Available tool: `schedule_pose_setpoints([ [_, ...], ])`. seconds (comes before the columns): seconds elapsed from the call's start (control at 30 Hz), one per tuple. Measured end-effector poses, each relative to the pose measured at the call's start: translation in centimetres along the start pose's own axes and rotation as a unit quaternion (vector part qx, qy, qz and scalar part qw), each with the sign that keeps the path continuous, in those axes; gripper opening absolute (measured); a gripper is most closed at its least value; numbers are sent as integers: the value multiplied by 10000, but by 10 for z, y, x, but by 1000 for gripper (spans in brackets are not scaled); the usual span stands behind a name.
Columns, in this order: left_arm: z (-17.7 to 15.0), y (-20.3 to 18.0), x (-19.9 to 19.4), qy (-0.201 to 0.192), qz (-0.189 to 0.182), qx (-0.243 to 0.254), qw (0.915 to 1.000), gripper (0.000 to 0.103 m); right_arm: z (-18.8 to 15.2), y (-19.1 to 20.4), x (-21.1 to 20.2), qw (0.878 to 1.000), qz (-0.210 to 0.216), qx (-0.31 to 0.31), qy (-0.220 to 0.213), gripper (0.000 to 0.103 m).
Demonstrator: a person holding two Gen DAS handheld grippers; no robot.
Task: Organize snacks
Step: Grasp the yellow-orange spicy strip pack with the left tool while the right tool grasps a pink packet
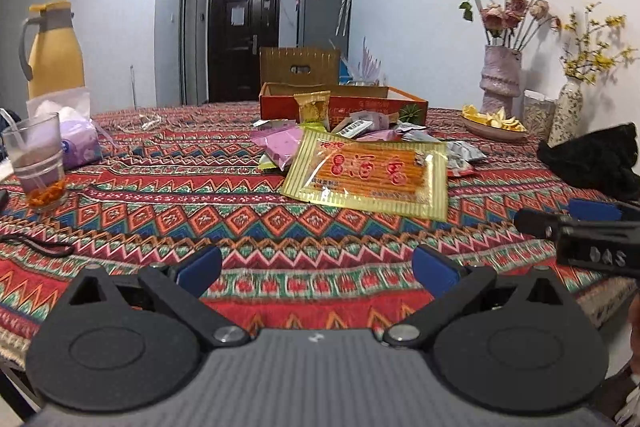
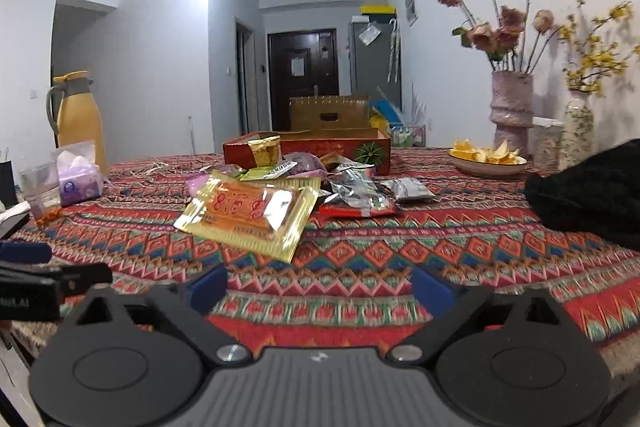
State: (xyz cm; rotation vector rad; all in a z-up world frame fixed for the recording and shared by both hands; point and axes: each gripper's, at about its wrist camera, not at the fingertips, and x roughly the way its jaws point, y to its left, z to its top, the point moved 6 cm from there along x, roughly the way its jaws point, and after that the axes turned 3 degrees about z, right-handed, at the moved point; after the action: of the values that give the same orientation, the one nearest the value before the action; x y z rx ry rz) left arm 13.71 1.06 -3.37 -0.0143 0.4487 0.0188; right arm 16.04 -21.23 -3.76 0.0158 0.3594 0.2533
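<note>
Ahead of both grippers' spread, empty fingers — left gripper, right gripper — lies the flat gold-and-orange snack packet, apart from both: light, crinkly, likely slippery — best pinched at its near sealed edge.

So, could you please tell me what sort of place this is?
Probably a home dining area: a patterned tablecloth, vases of dried flowers, a fridge and a dark door down the hall.
</note>
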Motion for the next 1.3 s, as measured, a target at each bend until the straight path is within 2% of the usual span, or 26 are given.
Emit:
schedule_pose_setpoints([
  [0.07,9,2,15,114,-38,-152,9998,103,12,-7,19,9999,-32,-6,126,57],
  [0.13,18,5,31,226,-97,-355,9991,103,25,-14,42,9995,94,102,291,49],
  [0.33,42,9,81,570,-306,-883,9940,103,51,-20,109,9929,850,627,539,47],
  [0.4,46,9,91,633,-313,-920,9933,103,49,-21,130,9906,833,789,743,46],
  [0.43,47,9,96,660,-308,-921,9931,103,46,-21,138,9889,910,883,776,39],
  [0.47,48,8,99,681,-295,-913,9931,103,44,-21,144,9866,1007,980,831,22],
  [0.53,49,9,103,737,-283,-893,9929,103,40,-18,142,9804,1291,1181,902,2],
  [0.63,50,17,104,816,-323,-1039,9907,103,26,4,113,9745,1658,1073,1070,3],
  [0.73,47,19,112,1029,-325,-1256,9862,103,7,26,78,9627,2188,939,1287,22],
  [0.8,41,11,120,1283,-256,-1164,9846,103,4,29,57,9589,2431,778,1242,26],
  [0.87,37,-1,127,1390,-89,-896,9862,103,8,18,47,9665,2196,724,1116,27],
  [0.93,34,-12,138,1452,218,-653,9870,103,14,-4,45,9759,1747,826,1013,31],
  [0.97,36,-15,143,1424,372,-631,9871,103,17,-17,46,9796,1542,898,928,36],
  [1.07,45,-25,158,1376,550,-739,9862,103,19,-43,52,9874,1049,887,783,39],
  [1.13,46,-32,168,1393,677,-561,9863,103,19,-54,55,9881,945,948,762,40],
  [1.3,51,-36,178,1444,1055,-742,9811,103,14,-57,59,9873,1062,895,766,44],
])
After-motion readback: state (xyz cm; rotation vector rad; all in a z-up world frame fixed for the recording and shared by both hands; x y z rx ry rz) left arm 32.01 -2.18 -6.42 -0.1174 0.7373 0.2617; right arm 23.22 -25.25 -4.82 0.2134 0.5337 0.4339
